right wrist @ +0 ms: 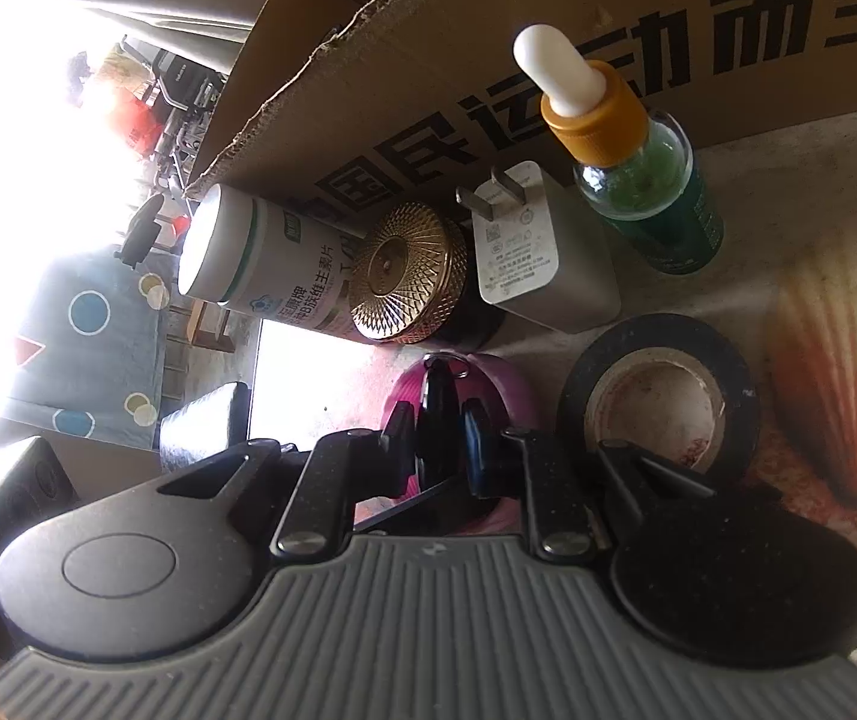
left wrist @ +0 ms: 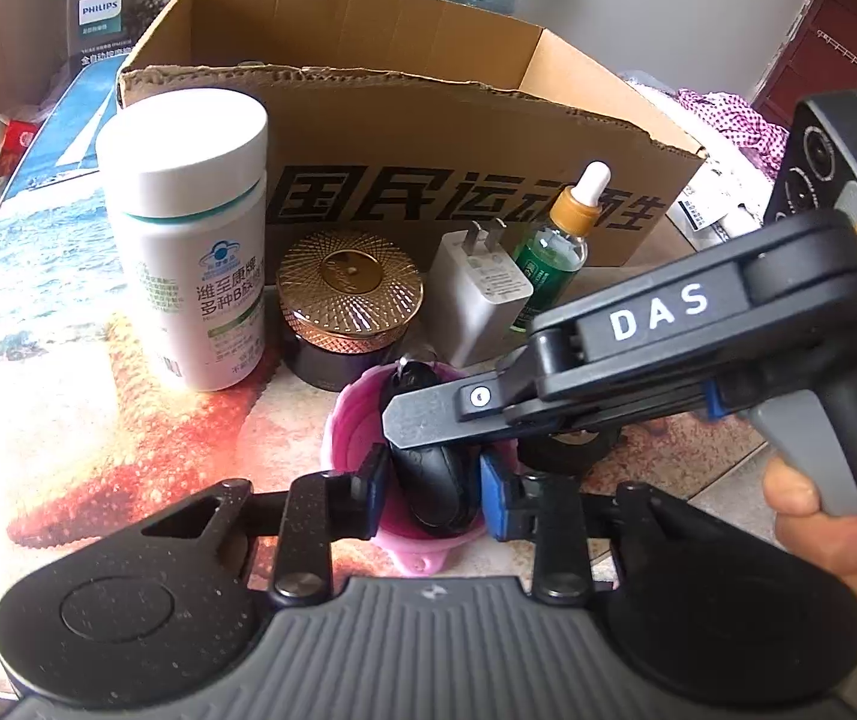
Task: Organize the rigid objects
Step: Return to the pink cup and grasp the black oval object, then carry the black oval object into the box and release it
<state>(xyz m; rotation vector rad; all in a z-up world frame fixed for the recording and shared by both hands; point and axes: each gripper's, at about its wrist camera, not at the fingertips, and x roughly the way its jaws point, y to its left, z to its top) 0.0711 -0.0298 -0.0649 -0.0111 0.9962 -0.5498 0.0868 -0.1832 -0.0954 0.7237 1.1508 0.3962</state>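
A small pink cup (left wrist: 350,420) stands on the printed table top with a black key fob (left wrist: 428,480) upright inside it. My left gripper (left wrist: 434,486) is at the near side of the cup, its pads pressed on the cup's lower walls on either side of the fob. My right gripper (left wrist: 404,420) reaches in from the right, held by a hand (left wrist: 836,516). In the right wrist view, that gripper (right wrist: 437,450) is shut on the key fob (right wrist: 440,402), whose ring end pokes up above the pink cup (right wrist: 500,384).
Behind the cup stand a white pill bottle (left wrist: 188,240), a gold-lidded jar (left wrist: 347,294), a white charger (left wrist: 476,294) and a green dropper bottle (left wrist: 554,240). A black tape roll (right wrist: 656,396) lies to the cup's right. An open cardboard box (left wrist: 428,138) sits behind them.
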